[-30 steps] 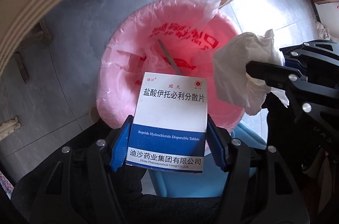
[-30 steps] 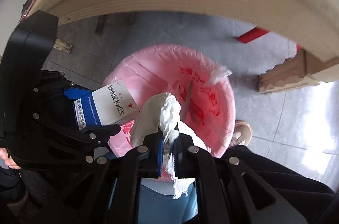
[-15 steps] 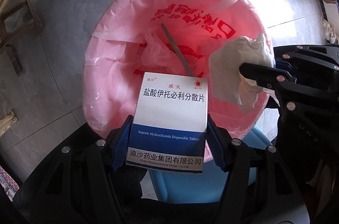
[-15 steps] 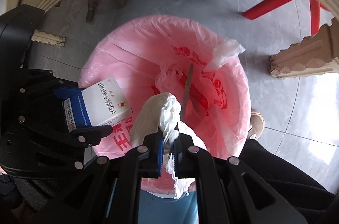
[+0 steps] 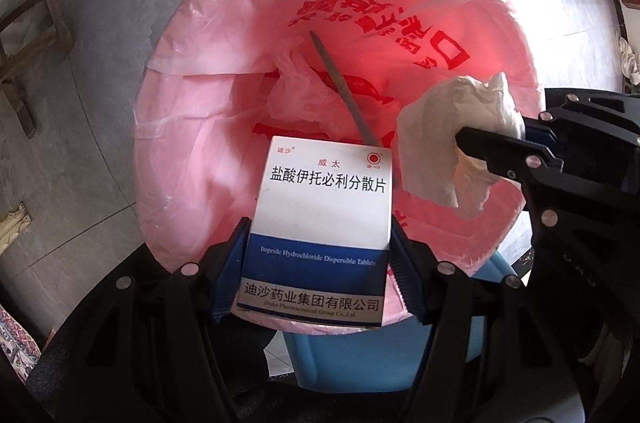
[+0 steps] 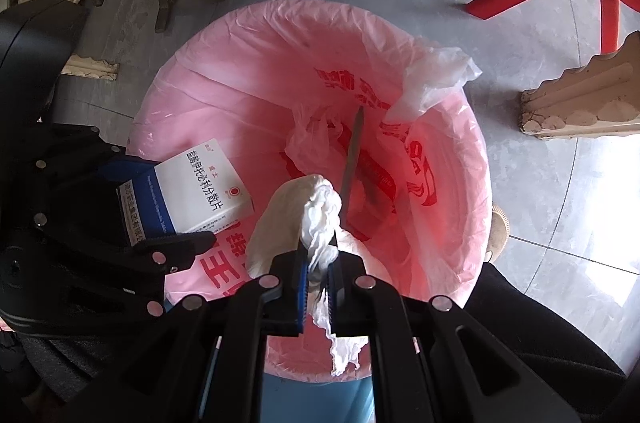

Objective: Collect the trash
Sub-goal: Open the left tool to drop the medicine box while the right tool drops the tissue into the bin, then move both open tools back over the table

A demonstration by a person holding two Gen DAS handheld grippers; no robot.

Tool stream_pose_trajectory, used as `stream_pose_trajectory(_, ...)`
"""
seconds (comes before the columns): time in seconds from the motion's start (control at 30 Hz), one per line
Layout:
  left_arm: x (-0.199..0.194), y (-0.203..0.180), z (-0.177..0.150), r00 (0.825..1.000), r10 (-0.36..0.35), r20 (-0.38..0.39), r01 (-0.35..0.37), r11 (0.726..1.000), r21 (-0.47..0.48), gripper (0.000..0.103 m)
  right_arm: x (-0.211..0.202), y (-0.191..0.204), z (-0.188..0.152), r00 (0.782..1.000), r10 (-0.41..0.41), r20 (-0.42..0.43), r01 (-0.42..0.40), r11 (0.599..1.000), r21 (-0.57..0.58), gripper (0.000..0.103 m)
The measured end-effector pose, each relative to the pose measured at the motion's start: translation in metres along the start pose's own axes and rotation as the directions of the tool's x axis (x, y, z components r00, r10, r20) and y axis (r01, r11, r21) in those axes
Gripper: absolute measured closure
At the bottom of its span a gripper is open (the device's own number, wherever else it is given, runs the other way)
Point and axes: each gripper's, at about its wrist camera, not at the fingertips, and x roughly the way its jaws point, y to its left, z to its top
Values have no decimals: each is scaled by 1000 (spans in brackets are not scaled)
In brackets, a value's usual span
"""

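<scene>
**Both loads poised over the bin**

The left hand-held gripper clamped the medicine box by its sides; the right hand-held gripper pinched shut on the crumpled tissue. Both hung above the pink-lined bin. The risk: tissue snagging on the ribbed pads, or the box tipping onto the near rim and out.
</scene>
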Motion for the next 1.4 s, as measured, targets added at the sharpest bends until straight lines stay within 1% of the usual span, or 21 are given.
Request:
stream_pose_trajectory(0.13, 3, 1, 3, 1000, -12, -9, 12, 1000, -5, 39, -1, 0, 0, 1000, -2, 8, 2, 1000, 1, 93)
stream_pose_trajectory(0.2, 4, 2, 3, 1000, -20, -22, 19, 1000, -8, 36, -2, -1, 1, 1000, 4, 16, -4, 1000, 8, 92)
stream_pose_trajectory(0.23, 5, 2, 4, 1000, -20, -24, 20, 1000, -11, 34, -3, -2, 1, 1000, 4, 19, -5, 1000, 12, 88)
stream_pose_trajectory(0.27, 5, 3, 4, 999, -19, -26, 19, 1000, -13, 33, -4, -3, 1, 1000, 6, 20, -6, 1000, 18, 84)
stream_pose_trajectory(0.3, 5, 4, 4, 999, -20, -29, 19, 1000, -17, 33, -4, -4, 1, 1000, 6, 20, -6, 1000, 21, 81)
stream_pose_trajectory(0.33, 5, 5, 4, 999, -21, -29, 21, 1000, -20, 32, -4, -5, 1, 1000, 5, 22, -6, 1000, 24, 71)
stream_pose_trajectory(0.37, 5, 5, 4, 999, -20, -26, 20, 1000, -23, 30, -5, -5, 1, 1000, -3, 30, 3, 1000, 27, 58)
stream_pose_trajectory(0.43, 5, 7, 5, 1000, -11, -17, 10, 999, -31, 29, -8, -7, 2, 999, -8, 43, 7, 999, 31, 53)
stream_pose_trajectory(0.5, 3, 7, 5, 1000, -22, -11, 22, 999, -37, 29, -11, -8, 2, 999, 2, 51, -4, 999, 41, 53)
stream_pose_trajectory(0.63, 2, 6, 5, 1000, -18, -8, 18, 999, -31, 29, -11, -10, 2, 999, 0, 53, -3, 999, 45, 53)
stream_pose_trajectory(0.87, -1, 5, 4, 1000, 3, 3, -3, 1000, -23, 29, -18, -7, 0, 998, -9, 68, 6, 999, 39, 53)
stream_pose_trajectory(1.03, -11, -3, -9, 999, 31, 29, -31, 999, 10, 29, -34, 1, -7, 995, -11, 95, 9, 1000, 17, 53)
stream_pose_trajectory(1.13, -24, -9, -24, 998, 41, 53, -42, 999, 34, 28, -57, 8, -13, 992, -3, 130, 4, 1000, -4, 53)
stream_pose_trajectory(1.23, -50, -14, -42, 995, 35, 94, -41, 997, 63, 28, -90, 15, -19, 983, -3, 181, 9, 999, -34, 53)
stream_pose_trajectory(1.3, -75, -16, -58, 989, 61, 132, -72, 994, 83, 28, -119, 21, -24, 976, -1, 216, 15, 998, -64, 53)
stream_pose_trajectory(1.4, -119, -18, -76, 977, 97, 190, -118, 988, 104, 28, -170, 32, -30, 964, 24, 264, 8, 993, -121, 53)
